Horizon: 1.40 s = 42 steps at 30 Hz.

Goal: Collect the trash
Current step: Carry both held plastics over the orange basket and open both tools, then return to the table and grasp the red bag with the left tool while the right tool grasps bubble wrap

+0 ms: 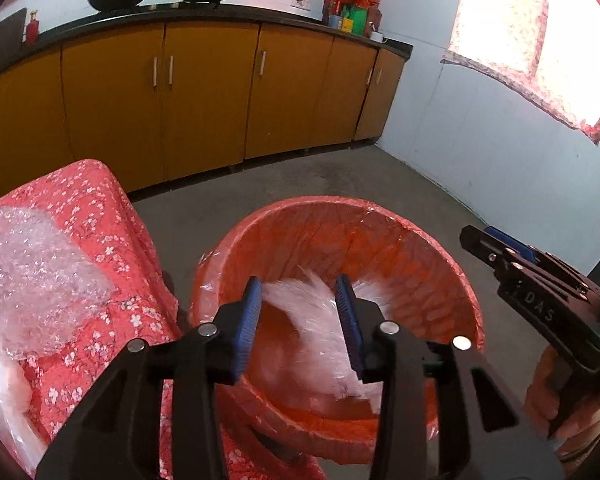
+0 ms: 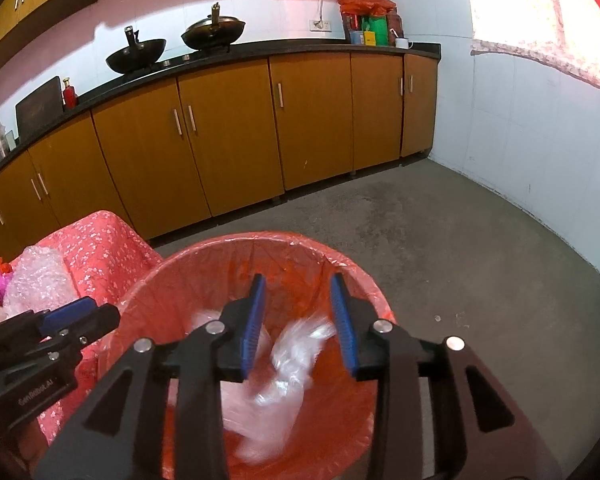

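Note:
A red bin lined with an orange bag [image 1: 420, 264] [image 2: 172, 280] stands on the floor. Clear plastic wrap [image 1: 308, 332] [image 2: 284, 372], blurred, lies or falls inside it. My left gripper [image 1: 300, 304] is open above the bin's mouth, the wrap below its jaws and free of them. My right gripper [image 2: 298, 312] is open over the bin too, and shows at the right in the left wrist view [image 1: 496, 248]. More bubble wrap [image 1: 32, 264] [image 2: 36, 280] lies on the red floral cloth [image 1: 100, 208] to the left.
The cloth-covered table [image 2: 100, 248] stands close left of the bin. Yellow kitchen cabinets [image 1: 204, 96] with woks on the counter run along the back. Grey concrete floor [image 2: 440, 240] lies to the right, up to a white wall.

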{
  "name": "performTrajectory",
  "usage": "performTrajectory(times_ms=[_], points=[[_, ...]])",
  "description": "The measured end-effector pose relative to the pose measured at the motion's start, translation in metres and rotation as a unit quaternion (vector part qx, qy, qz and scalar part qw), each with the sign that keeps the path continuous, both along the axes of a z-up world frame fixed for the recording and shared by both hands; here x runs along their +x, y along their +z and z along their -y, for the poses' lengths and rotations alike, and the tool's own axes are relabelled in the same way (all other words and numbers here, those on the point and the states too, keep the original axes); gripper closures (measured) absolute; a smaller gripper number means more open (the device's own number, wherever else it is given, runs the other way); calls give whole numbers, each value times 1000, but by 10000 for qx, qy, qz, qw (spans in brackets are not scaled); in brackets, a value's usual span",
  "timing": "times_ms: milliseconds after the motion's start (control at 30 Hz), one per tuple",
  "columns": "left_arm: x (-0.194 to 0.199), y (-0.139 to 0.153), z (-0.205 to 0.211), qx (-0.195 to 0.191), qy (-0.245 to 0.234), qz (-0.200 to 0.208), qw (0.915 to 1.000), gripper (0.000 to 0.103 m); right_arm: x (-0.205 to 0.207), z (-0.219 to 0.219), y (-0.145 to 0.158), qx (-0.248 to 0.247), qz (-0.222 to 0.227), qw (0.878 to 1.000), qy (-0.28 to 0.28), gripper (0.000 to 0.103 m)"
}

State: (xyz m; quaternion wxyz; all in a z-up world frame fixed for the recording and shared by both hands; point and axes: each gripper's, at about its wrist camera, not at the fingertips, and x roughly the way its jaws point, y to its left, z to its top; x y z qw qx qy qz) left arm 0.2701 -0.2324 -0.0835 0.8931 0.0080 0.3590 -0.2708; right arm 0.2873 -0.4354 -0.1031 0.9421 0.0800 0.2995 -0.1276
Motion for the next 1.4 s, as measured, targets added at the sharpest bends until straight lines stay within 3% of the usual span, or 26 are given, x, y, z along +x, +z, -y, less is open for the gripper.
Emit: performTrajectory(times_ms=[267,500,600,733,900,1067,1233,1400], points=[[-17,26,-45,-156,432,332,9984,64,-4,-19,17,-100,160,9995,244,65],[-55,56,-118,-45,1020,904,9907,60,-1,-86,33,-11,283,9945,1009,59],[-74,66,-158,82,1438,1183,9825,57,4,-123,36,102,288,9889,1455,54],[-89,71,-221,315,2241,1415,9637,53,14,-177,32,161,190,9803,1962,50],[-92,61,-292,447,3124,1269,9404,50,32,-232,23,281,38,9717,2347,48],[-93,54,-331,360,3637,1109,9242,50,54,-278,20,275,-69,9655,2587,38],[-98,45,-363,242,3893,1033,9150,47,74,-303,7,44,-285,9647,2617,35],[-95,36,-376,208,3877,925,9169,47,90,-310,-9,-137,-584,9661,2510,37]])
